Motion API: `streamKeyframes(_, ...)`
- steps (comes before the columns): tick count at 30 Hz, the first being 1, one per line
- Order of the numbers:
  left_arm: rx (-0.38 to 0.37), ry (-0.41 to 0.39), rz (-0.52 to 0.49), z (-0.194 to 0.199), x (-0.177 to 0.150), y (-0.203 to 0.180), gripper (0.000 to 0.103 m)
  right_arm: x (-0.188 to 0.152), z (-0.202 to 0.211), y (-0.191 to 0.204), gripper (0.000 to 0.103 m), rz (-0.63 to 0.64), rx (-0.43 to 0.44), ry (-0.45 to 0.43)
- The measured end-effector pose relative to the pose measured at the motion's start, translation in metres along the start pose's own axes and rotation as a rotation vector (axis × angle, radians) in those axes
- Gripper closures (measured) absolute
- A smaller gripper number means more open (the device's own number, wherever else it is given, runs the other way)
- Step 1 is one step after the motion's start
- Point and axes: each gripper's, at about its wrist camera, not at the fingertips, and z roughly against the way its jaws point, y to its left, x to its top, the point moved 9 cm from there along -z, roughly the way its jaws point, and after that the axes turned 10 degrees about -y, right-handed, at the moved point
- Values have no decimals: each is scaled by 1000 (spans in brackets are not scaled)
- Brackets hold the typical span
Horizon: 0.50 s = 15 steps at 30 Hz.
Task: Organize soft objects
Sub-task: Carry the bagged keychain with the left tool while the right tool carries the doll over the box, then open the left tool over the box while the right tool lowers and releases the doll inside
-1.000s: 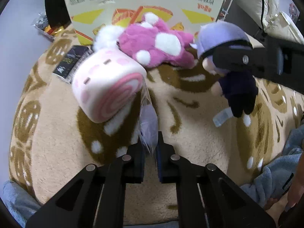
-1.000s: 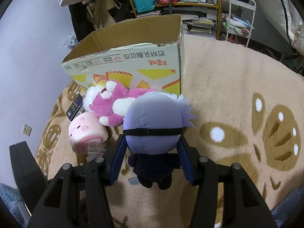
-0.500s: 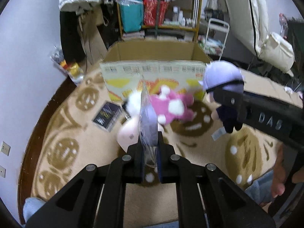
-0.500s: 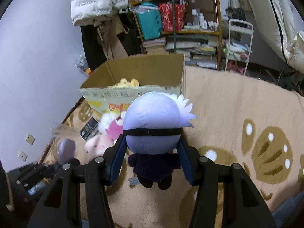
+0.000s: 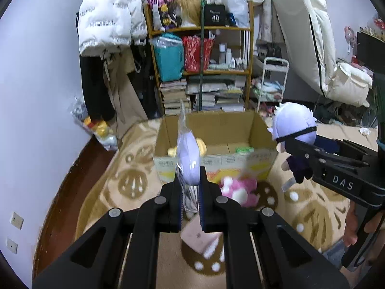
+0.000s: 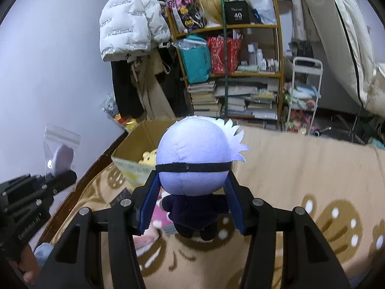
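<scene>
Left wrist view: my left tool [image 5: 190, 197] is clamped on a bagged lilac plush [image 5: 188, 160] above the rug [image 5: 101, 192]; my right tool [image 6: 191, 207] grips a blindfolded doll [image 6: 192, 166] near the cardboard box [image 5: 261, 132].

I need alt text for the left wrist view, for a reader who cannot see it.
The left tongs grip a clear bag holding a lavender plush, raised before an open cardboard box on a beige rug. At right, the right tongs hold a pale-haired doll.
</scene>
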Motion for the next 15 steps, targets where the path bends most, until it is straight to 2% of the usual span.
streamKeyframes(9, -10, -52, -27, -28, 39, 4, 92, 36, -21, -4, 46, 19, -4, -40)
streamKeyframes(12, -10, -63, -38, -40, 44, 3, 92, 43, -31, -4, 46, 24, 9, -57)
streamKeyframes(15, -5, -57, 0, -49, 40, 7, 92, 40, -43, -4, 46, 34, 16, -74)
